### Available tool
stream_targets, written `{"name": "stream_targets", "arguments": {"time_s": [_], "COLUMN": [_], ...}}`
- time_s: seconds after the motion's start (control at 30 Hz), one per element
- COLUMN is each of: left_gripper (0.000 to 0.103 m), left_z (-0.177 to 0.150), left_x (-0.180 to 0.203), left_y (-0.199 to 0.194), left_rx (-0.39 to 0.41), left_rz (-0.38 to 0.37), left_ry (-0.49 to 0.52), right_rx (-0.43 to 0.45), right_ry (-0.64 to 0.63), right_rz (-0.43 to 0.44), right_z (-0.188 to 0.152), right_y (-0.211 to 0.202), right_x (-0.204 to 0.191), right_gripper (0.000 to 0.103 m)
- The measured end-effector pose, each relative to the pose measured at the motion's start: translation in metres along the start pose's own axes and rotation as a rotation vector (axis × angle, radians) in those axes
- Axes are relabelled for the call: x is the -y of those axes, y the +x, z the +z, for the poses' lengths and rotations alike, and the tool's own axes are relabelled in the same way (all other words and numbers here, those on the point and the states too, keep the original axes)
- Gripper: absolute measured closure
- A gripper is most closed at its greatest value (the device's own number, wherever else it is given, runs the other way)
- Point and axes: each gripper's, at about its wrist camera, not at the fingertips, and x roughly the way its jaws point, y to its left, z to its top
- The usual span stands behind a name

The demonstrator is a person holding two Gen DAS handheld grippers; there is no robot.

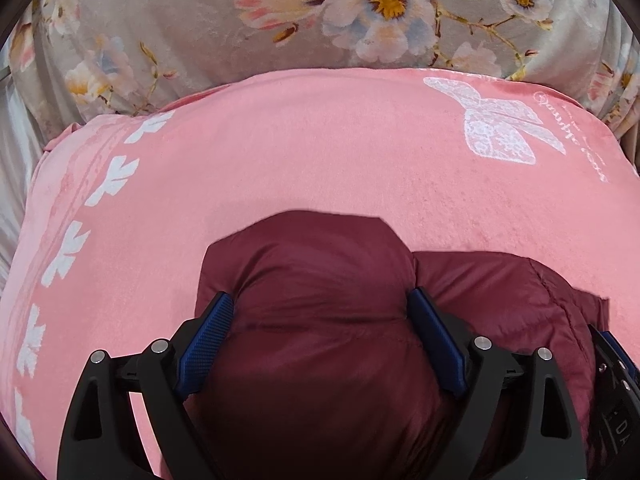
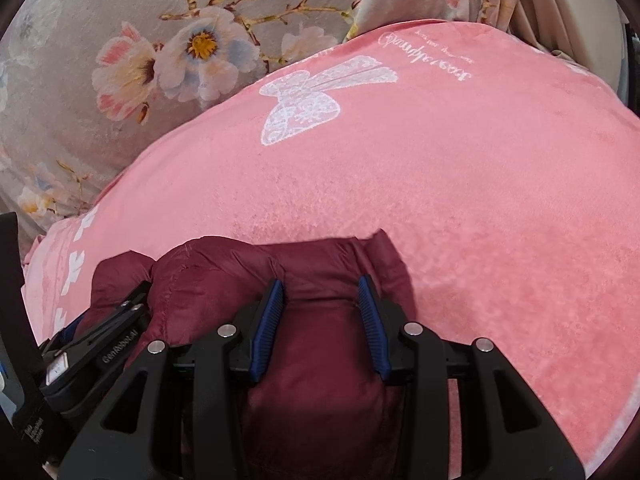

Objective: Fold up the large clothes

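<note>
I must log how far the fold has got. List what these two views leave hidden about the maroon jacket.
- Left wrist view: the maroon jacket runs off the bottom edge; the left gripper frame covers its lower part.
- Right wrist view: the jacket's near part lies behind the right gripper.
- Both views: sleeves, zip and collar unseen.
- The script on the pink blanket is too small to read.

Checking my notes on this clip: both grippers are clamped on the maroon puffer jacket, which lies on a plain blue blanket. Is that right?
Not quite. The blanket is pink, with a white butterfly print, as the right wrist view shows. The rest holds: the left gripper and the right gripper each have their jaws closed on the maroon puffer jacket.
</note>
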Motion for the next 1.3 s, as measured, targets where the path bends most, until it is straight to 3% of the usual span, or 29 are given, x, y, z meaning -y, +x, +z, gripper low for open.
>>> {"name": "stream_targets", "arguments": {"time_s": [0.1, 0.2, 0.33, 0.4, 0.47, 0.53, 0.63, 0.7, 0.8, 0.93, 1.17, 1.27, 1.3], "left_gripper": [0.016, 0.016, 0.014, 0.014, 0.015, 0.015, 0.014, 0.011, 0.007, 0.005, 0.008, 0.018, 0.020], "left_z": [-0.011, -0.032, -0.062, -0.073, -0.077, -0.076, -0.076, -0.078, -0.081, -0.086, -0.087, -0.084, -0.083], "left_x": [-0.017, -0.023, -0.016, -0.014, -0.017, -0.027, -0.051, -0.065, -0.079, -0.080, -0.071, -0.066, -0.066], "left_y": [-0.031, -0.064, -0.068, -0.070, -0.074, -0.077, -0.072, -0.066, -0.055, -0.050, -0.055, -0.059, -0.061], "left_rx": [-0.013, -0.021, -0.082, -0.055, -0.068, -0.105, -0.181, -0.224, -0.266, -0.273, -0.237, -0.233, -0.231], "left_rz": [-0.056, -0.076, -0.054, -0.018, -0.023, -0.056, -0.140, -0.200, -0.268, -0.311, -0.363, -0.372, -0.374], "left_ry": [-0.016, -0.002, 0.042, 0.066, 0.072, 0.044, -0.049, -0.118, -0.190, -0.219, -0.169, -0.147, -0.146], "right_rx": [0.013, -0.016, -0.082, -0.086, -0.088, -0.085, -0.113, -0.131, -0.123, -0.118, -0.105, -0.120, -0.137], "right_ry": [-0.030, -0.053, -0.048, -0.028, -0.020, -0.003, 0.063, 0.119, 0.102, 0.098, 0.132, 0.159, 0.184], "right_rz": [0.017, 0.005, -0.008, -0.008, 0.007, 0.028, 0.070, 0.125, 0.129, 0.149, 0.197, 0.238, 0.279], "right_z": [-0.017, -0.040, -0.069, -0.075, -0.074, -0.074, -0.076, -0.078, -0.080, -0.081, -0.079, -0.075, -0.074], "right_y": [-0.050, -0.073, -0.061, -0.060, -0.066, -0.071, -0.064, -0.058, -0.059, -0.058, -0.052, -0.047, -0.044], "right_x": [0.004, 0.012, 0.024, 0.029, 0.032, 0.037, 0.051, 0.061, 0.057, 0.049, 0.045, 0.043, 0.042], "right_gripper": [0.065, 0.065, 0.061, 0.053, 0.053, 0.050, 0.038, 0.036, 0.034, 0.034, 0.034, 0.047, 0.058]}}
